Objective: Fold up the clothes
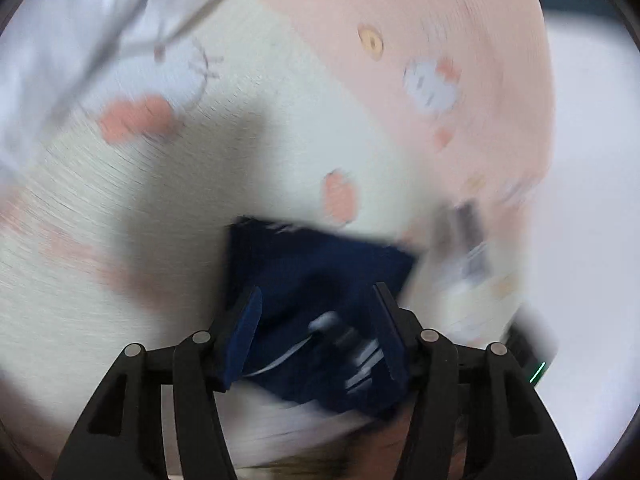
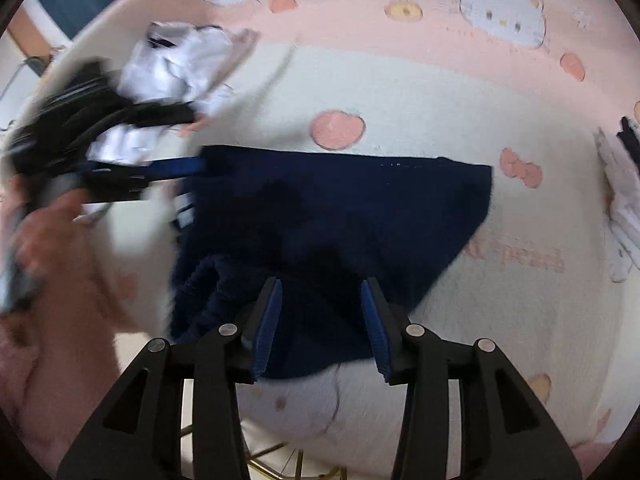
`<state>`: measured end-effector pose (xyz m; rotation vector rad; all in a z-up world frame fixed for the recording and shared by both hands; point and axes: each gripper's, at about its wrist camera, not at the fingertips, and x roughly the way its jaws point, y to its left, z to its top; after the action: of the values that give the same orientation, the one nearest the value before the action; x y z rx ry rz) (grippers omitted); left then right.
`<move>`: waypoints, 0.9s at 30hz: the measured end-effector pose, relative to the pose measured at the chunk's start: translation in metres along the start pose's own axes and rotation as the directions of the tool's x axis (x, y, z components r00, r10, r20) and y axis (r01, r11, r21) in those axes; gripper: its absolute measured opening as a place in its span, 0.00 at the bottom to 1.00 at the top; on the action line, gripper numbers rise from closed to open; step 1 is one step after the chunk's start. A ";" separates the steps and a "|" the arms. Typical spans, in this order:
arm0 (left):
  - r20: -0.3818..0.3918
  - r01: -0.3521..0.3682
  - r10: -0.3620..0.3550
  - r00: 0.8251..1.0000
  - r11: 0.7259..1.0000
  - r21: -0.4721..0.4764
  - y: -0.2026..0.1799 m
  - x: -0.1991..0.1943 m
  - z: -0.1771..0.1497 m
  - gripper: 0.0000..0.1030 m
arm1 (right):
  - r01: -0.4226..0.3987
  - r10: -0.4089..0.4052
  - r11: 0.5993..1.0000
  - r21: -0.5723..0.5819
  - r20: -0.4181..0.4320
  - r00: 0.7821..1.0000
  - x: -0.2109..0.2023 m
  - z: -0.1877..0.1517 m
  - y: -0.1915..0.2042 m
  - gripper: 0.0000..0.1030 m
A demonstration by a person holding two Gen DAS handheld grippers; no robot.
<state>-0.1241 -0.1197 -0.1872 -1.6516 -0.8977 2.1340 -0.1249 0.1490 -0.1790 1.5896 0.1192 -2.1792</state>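
A dark navy garment (image 2: 340,216) is being shown lying on a cream and pink blanket (image 2: 400,92) printed w/ cartoon cats and apples, more or less flat in the right wrist view, w/ one straight edge running across the top and a bunched, rumpled part at its lower left. The right gripper (image 2: 322,320) is being held over the near edge of the garment, pointing steeply down; its jaws are standing apart w/ blue pads (image 2: 269,328) on the inner faces, and the cloth is being seen between and below them, not pinched by either pad. The left gripper (image 1: 318,320) is being shown in its own view w/ jaws spread wide, the navy cloth lying between the fingers along w/ a white cord or label (image 1: 320,326), but that view is badly blurred, so the pads are probably not pressing on the cloth. In the right wrist view the left gripper is also being seen at the far left, just beside the garment's left edge, gripped by a hand (image 2: 52,240) w/ a pink sleeve (image 2: 36,392) below it. A crumpled white garment (image 2: 176,64) is being shown behind that gripper, at the blanket's upper left, near the navy one but apart from it. Another white item w/ dark trim (image 2: 624,200) is lying at the right edge of the blanket, well apart from the navy garment. A gold wire frame (image 2: 280,456) is being glimpsed under the blanket's near edge.
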 end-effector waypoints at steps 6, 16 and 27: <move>0.061 -0.245 0.244 0.968 0.865 0.438 -0.059 0.015 -0.031 0.53 | 0.043 -0.048 0.992 0.115 0.037 0.998 0.016 0.019 -0.025 0.39; 0.012 -0.216 0.243 0.970 0.836 0.504 -0.068 0.073 -0.019 0.39 | -0.074 0.054 0.982 0.176 0.115 0.992 -0.043 -0.006 -0.052 0.52; -0.068 -0.078 0.131 0.989 0.857 0.510 -0.069 0.075 -0.020 0.36 | -0.039 0.040 0.999 -0.015 0.058 0.998 0.001 0.006 -0.018 0.56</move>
<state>-0.1370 -0.0176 -0.2031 -1.5312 -0.1810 2.0906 -0.1379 0.1628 -0.1810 1.5072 0.0841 -2.1870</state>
